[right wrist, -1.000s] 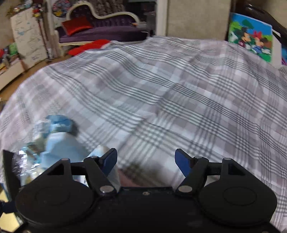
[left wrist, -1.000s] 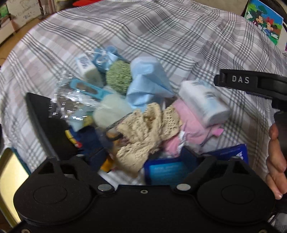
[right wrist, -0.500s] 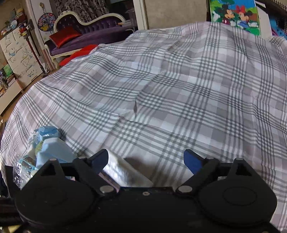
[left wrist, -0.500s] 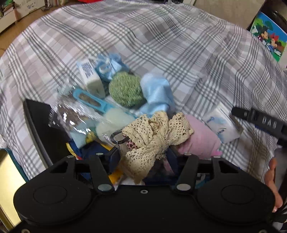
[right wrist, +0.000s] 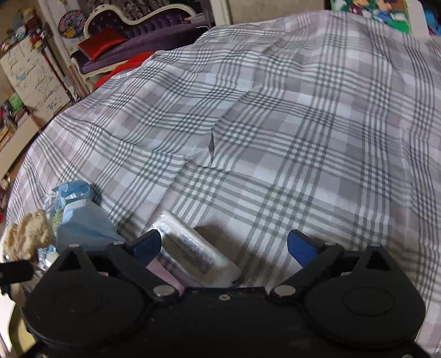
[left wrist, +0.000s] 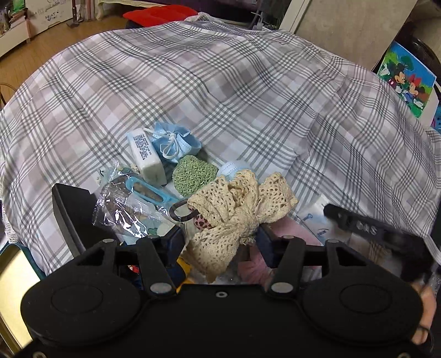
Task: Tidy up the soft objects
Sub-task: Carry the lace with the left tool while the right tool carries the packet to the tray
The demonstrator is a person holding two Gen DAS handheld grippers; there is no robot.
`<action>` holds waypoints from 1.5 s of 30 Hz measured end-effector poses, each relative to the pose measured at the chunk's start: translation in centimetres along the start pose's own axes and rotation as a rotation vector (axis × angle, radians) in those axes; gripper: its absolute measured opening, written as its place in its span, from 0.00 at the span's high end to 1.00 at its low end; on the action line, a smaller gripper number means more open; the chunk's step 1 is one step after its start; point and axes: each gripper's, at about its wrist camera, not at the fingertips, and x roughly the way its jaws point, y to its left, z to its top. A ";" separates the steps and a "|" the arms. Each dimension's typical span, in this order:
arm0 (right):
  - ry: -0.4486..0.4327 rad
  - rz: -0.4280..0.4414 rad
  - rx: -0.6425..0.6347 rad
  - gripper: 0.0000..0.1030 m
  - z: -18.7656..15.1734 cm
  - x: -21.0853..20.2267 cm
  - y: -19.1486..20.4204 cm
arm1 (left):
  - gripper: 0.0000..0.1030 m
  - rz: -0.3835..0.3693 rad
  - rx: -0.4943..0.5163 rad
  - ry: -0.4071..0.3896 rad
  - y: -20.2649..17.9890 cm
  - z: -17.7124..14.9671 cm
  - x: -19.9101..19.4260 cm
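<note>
My left gripper (left wrist: pixel 220 238) is shut on a beige crochet cloth (left wrist: pixel 239 198), which hangs bunched between the pads above the pile. Under and beside it lie a green knitted scrubber (left wrist: pixel 193 175), a blue mask bundle (left wrist: pixel 173 143), a white wrapped pack (left wrist: pixel 146 155), a pink cloth (left wrist: pixel 292 228) and a clear plastic bag (left wrist: pixel 132 203). My right gripper (right wrist: pixel 223 245) has its jaws opening. A white tissue pack (right wrist: pixel 193 247) lies on the bedspread between its fingers and close to the left one, with no pad pressing on it. A light blue cloth (right wrist: pixel 82 223) lies left of it.
Everything rests on a grey plaid bedspread (left wrist: pixel 220 82) that stretches bare ahead and to the right. A black tray (left wrist: pixel 71 209) sits at the pile's left edge. A cartoon picture (left wrist: pixel 405 79) stands at the far right. A purple sofa (right wrist: pixel 143 22) is behind the bed.
My left gripper closed on the crochet cloth and lifted it off the pile. My right gripper widened, and the white tissue pack now lies free on the bedspread between its fingers.
</note>
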 end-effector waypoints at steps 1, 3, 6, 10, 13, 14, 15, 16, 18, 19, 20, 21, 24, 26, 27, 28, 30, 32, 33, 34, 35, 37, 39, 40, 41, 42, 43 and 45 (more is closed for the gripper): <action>-0.022 -0.037 -0.006 0.03 0.5 0.2 0.0 | 0.48 0.002 0.002 0.000 0.0 -0.1 -0.1; -0.037 -0.118 0.010 0.05 1.7 0.8 -0.6 | 0.48 0.005 0.006 0.000 -0.1 -0.3 -0.3; -0.052 -0.114 0.018 0.05 2.6 0.3 -1.1 | 0.48 0.006 0.006 0.004 0.1 -0.4 -0.3; -0.049 0.010 -0.024 0.04 1.7 -0.3 -0.6 | 0.48 0.011 -0.003 0.013 0.2 -0.5 -0.2; -0.025 -0.004 -0.092 0.04 1.1 0.9 0.7 | 0.48 0.016 -0.002 0.016 0.4 -0.7 -0.4; -0.018 -0.022 -0.118 0.04 1.0 1.6 1.2 | 0.48 0.016 -0.003 0.017 0.5 -0.8 -0.5; -0.006 -0.038 -0.143 0.04 1.0 2.3 1.5 | 0.48 0.017 -0.006 0.017 0.7 -0.8 -0.6; 0.010 -0.050 -0.165 0.04 1.0 3.1 1.9 | 0.48 0.015 -0.010 0.016 0.9 -0.9 -0.9; 0.045 -0.078 -0.198 0.05 0.7 4.5 2.3 | 0.48 0.016 -0.020 0.015 1.3 -1.0 -1.3; 0.062 -0.091 -0.207 0.10 0.5 5.0 2.4 | 0.48 0.018 -0.024 0.015 1.6 -1.1 -1.6; 0.077 -0.087 -0.205 0.16 0.3 5.5 2.2 | 0.48 0.021 -0.026 0.014 1.8 -1.1 -1.8; 0.071 -0.076 -0.185 0.17 0.4 5.4 2.0 | 0.48 0.025 -0.027 0.013 2.0 -1.2 -2.1; 0.090 -0.056 -0.138 0.27 1.1 4.8 1.5 | 0.48 0.031 -0.043 0.006 3.0 -1.4 -3.0; 0.094 -0.044 -0.111 0.29 1.4 4.1 1.4 | 0.48 0.029 -0.058 0.000 3.8 -1.6 -3.6; 0.089 -0.040 -0.103 0.29 1.5 3.5 1.5 | 0.48 0.030 -0.067 -0.004 4.2 -1.7 -4.0; 0.082 -0.038 -0.096 0.29 1.5 2.7 1.9 | 0.48 0.034 -0.076 -0.005 4.6 -1.9 -4.4; 0.063 -0.025 -0.084 0.29 1.7 1.1 2.3 | 0.48 0.041 -0.096 -0.007 5.6 -2.3 -5.1; 0.045 0.010 -0.074 0.29 1.6 -1.0 2.9 | 0.48 0.040 -0.114 -0.009 6.7 -2.8 -5.8; 0.038 0.031 -0.068 0.29 1.6 -2.0 3.3 | 0.48 0.043 -0.126 -0.010 7.4 -3.1 -6.2; 0.031 0.051 -0.065 0.29 1.5 -3.1 3.7 | 0.48 0.048 -0.137 -0.011 8.1 -3.5 -6.7; 0.025 0.067 -0.066 0.28 1.4 -4.1 4.4 | 0.48 0.055 -0.147 -0.014 8.7 -3.9 -7.1; 0.013 0.099 -0.080 0.28 0.9 -6.1 5.7 | 0.48 0.072 -0.163 -0.020 10.0 -4.8 -8.0; 0.005 0.132 -0.106 0.28 0.0 -8.0 7.4 | 0.48 0.081 -0.182 -0.025 11.5 -5.8 -8.9; 0.003 0.150 -0.120 0.28 -0.5 -8.9 8.4 | 0.48 0.085 -0.194 -0.026 12.3 -6.3 -9.4; 0.003 0.170 -0.136 0.28 -1.1 -9.8 9.4 | 0.48 0.091 -0.205 -0.026 13.0 -6.9 -9.7; 0.006 0.191 -0.155 0.28 -1.8 -10.6 10.4 | 0.48 0.098 -0.218 -0.026 13.8 -7.4 -10.1; 0.011 0.214 -0.174 0.28 -2.5 -11.5 11.6 | 0.48 0.107 -0.232 -0.026 14.6 -8.0 -10.4; 0.028 0.259 -0.216 0.28 -4.2 -12.8 14.2 | 0.48 0.131 -0.252 -0.024 16.0 -9.2 -10.9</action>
